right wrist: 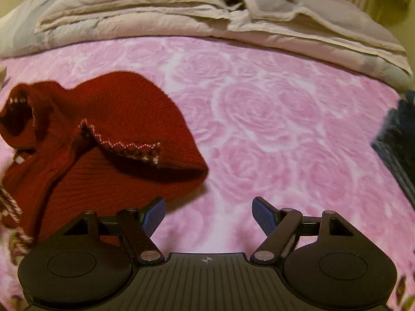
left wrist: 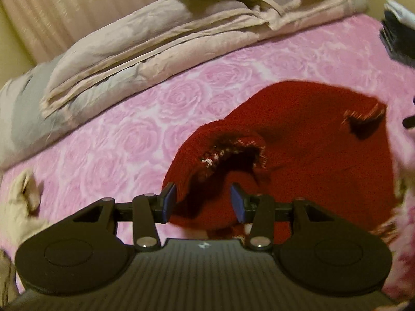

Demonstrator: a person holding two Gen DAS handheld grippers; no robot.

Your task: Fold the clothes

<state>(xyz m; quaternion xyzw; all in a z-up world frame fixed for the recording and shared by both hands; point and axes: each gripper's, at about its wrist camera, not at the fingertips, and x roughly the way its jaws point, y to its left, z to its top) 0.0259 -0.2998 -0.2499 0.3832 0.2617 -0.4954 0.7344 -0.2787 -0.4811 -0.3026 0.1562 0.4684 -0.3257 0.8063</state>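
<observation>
A dark red knit sweater (left wrist: 306,145) with a white zigzag trim lies partly folded on the pink rose-patterned bedspread (left wrist: 124,134). My left gripper (left wrist: 205,202) is open, its blue pads straddling a sleeve of the sweater without closing on it. In the right wrist view the sweater (right wrist: 109,134) lies at the left, one sleeve folded across its body. My right gripper (right wrist: 207,215) is open and empty over the bedspread (right wrist: 272,119), just right of the sweater's hem.
A folded beige and grey duvet (left wrist: 135,51) lies along the far side of the bed, also in the right wrist view (right wrist: 181,13). A dark garment (right wrist: 396,140) sits at the right edge. A beige cloth (left wrist: 23,202) lies at the left.
</observation>
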